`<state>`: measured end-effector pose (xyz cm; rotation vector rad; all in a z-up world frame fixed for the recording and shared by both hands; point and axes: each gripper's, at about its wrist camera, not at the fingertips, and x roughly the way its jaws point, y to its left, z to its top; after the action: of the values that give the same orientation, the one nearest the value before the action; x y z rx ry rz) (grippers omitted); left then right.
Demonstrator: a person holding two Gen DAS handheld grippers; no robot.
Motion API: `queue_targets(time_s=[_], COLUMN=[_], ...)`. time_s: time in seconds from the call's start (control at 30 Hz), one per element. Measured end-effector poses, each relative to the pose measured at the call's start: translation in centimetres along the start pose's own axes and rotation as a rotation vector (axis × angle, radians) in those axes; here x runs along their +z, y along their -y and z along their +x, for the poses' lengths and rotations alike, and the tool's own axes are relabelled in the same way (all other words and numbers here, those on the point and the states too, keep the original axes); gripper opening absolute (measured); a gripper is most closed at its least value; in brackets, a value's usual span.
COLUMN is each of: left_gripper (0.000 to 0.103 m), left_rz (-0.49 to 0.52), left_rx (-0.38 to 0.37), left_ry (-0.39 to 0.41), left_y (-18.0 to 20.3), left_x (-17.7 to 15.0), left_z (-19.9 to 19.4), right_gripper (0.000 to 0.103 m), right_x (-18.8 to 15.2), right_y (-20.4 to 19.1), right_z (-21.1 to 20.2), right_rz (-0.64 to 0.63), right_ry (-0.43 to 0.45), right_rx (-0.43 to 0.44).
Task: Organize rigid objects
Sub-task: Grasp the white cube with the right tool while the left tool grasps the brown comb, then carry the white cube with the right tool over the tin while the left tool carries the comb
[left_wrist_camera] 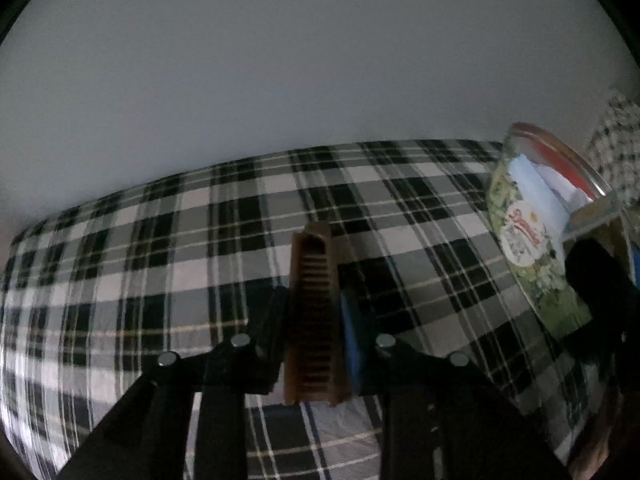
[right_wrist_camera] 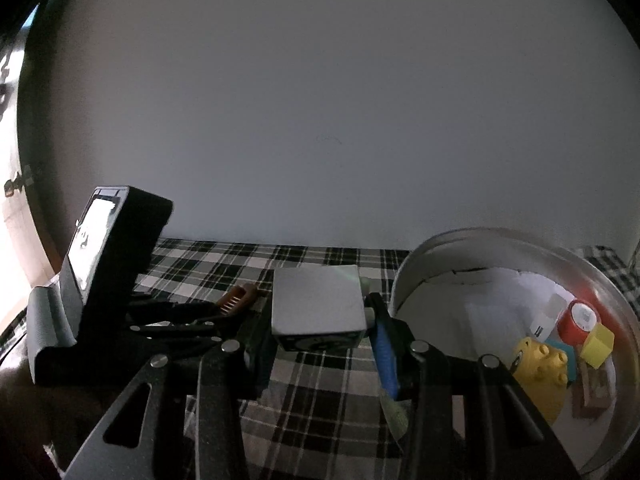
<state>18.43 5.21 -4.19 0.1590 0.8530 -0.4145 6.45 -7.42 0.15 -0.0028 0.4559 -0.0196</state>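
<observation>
Nearest in the left wrist view, the left claw point(left_wrist_camera: 314, 312) is clenched on a brown ribbed comb-like piece point(left_wrist_camera: 314, 308), which is gripped lengthwise between the black finger and the blue-padded finger point(left_wrist_camera: 351, 344) and is held over the black-and-white checked cloth point(left_wrist_camera: 160, 264). To the right of this piece, a round tin point(left_wrist_camera: 532, 236) with a green floral label is seen tilted, its open mouth turned away to the right. Behind the cloth, a plain pale wall point(left_wrist_camera: 280, 80) is seen.

In the right wrist view, the right claw point(right_wrist_camera: 318, 334) is closed on a grey cube-shaped box point(right_wrist_camera: 318, 302), which is pressed between both fingers. To the right of the box, the tin's open mouth point(right_wrist_camera: 500, 248) is faced; inside it lie a yellow studded toy block point(right_wrist_camera: 540, 364), a small yellow cube point(right_wrist_camera: 598, 346) and a red round piece point(right_wrist_camera: 578, 320). To the left of the box, the left claw is seen holding the brown piece point(right_wrist_camera: 236, 300), with its black camera housing point(right_wrist_camera: 108, 256) above.
</observation>
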Motion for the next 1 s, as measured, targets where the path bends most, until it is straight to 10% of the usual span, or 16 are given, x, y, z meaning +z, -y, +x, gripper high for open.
queue_targets(time_s=[0.33,1.0], left_gripper=[0.023,0.023], left_rz=[-0.199,-0.284], left_rx=[0.132,0.19], left_ry=[0.142,0.217], left_y=[-2.2,-1.5], left_x=[-2.5,-5.5], left_z=[-4.4,-6.5], right_gripper=[0.045,0.045], right_x=[-0.2,-0.7], right_y=[-1.1,-2.2], right_z=[-0.7,-2.0], right_rz=[-0.042,-0.097], right_ry=[0.038,0.091], right_rx=[0.016,0.05])
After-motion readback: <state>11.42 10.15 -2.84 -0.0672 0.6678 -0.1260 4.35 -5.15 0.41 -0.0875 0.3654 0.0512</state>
